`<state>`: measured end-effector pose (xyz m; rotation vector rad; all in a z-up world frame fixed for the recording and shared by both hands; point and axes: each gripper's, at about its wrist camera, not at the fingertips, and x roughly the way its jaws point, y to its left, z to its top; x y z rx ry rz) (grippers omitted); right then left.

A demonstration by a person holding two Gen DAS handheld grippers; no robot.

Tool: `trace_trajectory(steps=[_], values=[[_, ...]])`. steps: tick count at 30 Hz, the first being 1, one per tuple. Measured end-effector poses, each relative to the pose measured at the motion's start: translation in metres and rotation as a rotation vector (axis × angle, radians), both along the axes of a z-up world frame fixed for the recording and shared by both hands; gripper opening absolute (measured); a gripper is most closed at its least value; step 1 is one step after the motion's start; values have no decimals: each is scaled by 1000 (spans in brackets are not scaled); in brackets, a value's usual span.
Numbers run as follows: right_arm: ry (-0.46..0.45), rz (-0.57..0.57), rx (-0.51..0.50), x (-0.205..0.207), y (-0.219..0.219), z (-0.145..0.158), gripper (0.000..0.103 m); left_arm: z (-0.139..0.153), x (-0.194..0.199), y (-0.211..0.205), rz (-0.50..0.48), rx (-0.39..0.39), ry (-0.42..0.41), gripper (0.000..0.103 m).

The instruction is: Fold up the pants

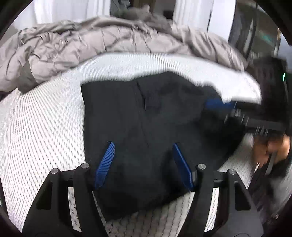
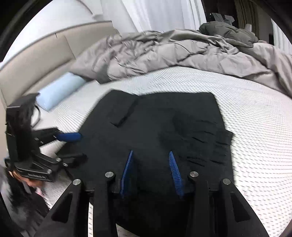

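Black pants lie folded into a compact rectangle on the white ribbed mattress. My left gripper hovers over their near part, its blue pads wide apart with only the flat cloth below them. In the right wrist view the same pants show a back pocket and a wrinkled right side. My right gripper stands open just above their near edge, holding nothing. The left gripper appears at the pants' left edge, and the right gripper's blue finger at their right edge, held by a hand.
A crumpled grey duvet is heaped along the far side of the bed. A light blue pillow lies by the beige headboard. Dark furniture stands off the bed's right side. White curtains hang behind.
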<state>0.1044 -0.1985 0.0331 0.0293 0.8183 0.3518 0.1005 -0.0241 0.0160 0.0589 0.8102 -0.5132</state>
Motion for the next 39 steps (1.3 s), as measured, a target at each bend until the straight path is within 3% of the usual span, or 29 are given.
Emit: trace_trajectory(steps=[3,5,7,12,16,19,21,25,27,29,31,34,39], values=[[-6,-3,35,16,19,-2,47,2,32,-1,69,-8,20,65],[42,-14,36,32,32,-15,47,-13,49,-1,105,-26,91,65],[79,-25,-38,39,41,-25,47,-18,50,-4,105,0,75,65],[-1,-74,-269,9,22,-16,48,-15,34,-4,70,51,31,65],[-40,-100,-273,-13,2,-1,52,-13,27,-7,82,78,31,65],[-66,-52,-234,-17,8,16,59,-2,25,-12,50,77,19,65],[-62,-12,-219,-3,22,23,67,2,36,-21,25,107,6,65],[26,62,-274,62,60,6,67,-22,78,-19,20,78,84,65],[108,52,-382,88,68,-20,67,-24,78,-14,25,75,94,65],[105,43,-468,94,63,-35,67,-23,75,-5,16,72,88,65],[117,10,-459,89,44,-31,65,-24,74,7,29,34,109,65],[136,18,-356,79,19,-23,62,-18,69,14,56,8,113,65],[58,22,-369,57,20,-11,63,-9,46,15,128,44,47,65]])
